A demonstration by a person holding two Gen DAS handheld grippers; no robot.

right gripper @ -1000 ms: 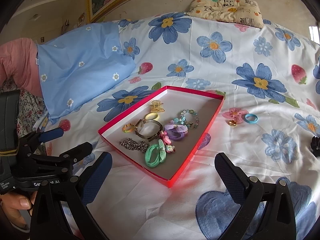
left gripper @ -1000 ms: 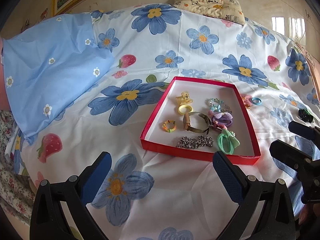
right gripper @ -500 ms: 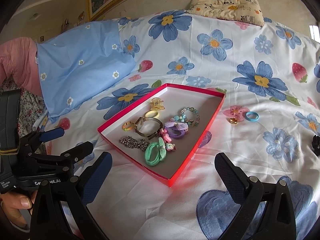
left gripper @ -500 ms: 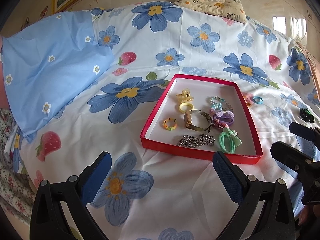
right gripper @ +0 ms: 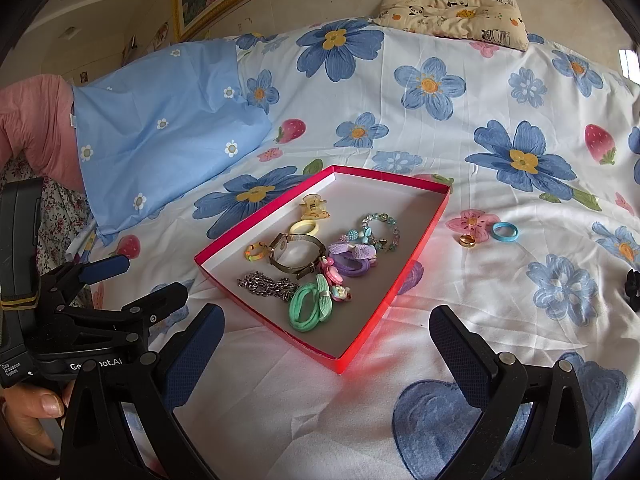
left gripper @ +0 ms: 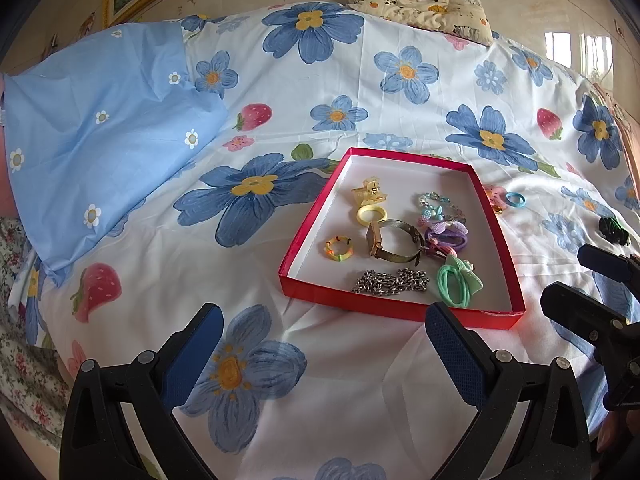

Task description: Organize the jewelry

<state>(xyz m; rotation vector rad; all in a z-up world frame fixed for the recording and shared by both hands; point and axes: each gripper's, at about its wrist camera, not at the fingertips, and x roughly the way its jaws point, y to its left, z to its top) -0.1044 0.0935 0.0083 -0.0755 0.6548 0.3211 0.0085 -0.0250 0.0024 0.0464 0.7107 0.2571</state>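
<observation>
A red tray (left gripper: 304, 229) (right gripper: 422, 240) lies on the flowered bedsheet and holds a watch (right gripper: 294, 254), a silver chain (right gripper: 268, 285), green hair ties (right gripper: 310, 308), purple hair ties (right gripper: 352, 260), a bead bracelet (right gripper: 382, 230), a yellow ring (right gripper: 304, 227) and a hair claw (right gripper: 314, 206). Right of the tray on the sheet lie a gold ring (right gripper: 467, 240), a blue ring (right gripper: 505, 232) and a black hair tie (right gripper: 632, 284). My left gripper (left gripper: 320, 336) is open and empty, short of the tray's near left edge. My right gripper (right gripper: 324, 340) is open and empty, near the tray's front corner.
A blue pillowcase (left gripper: 100, 132) lies at the left. A small patterned pillow (right gripper: 452, 12) sits at the far edge by the wall. The other gripper shows at the right edge of the left wrist view (left gripper: 600, 300) and at the left of the right wrist view (right gripper: 92, 304).
Both views have shifted slightly; the tray sits a little lower in the frames. Both grippers stay open and empty.
</observation>
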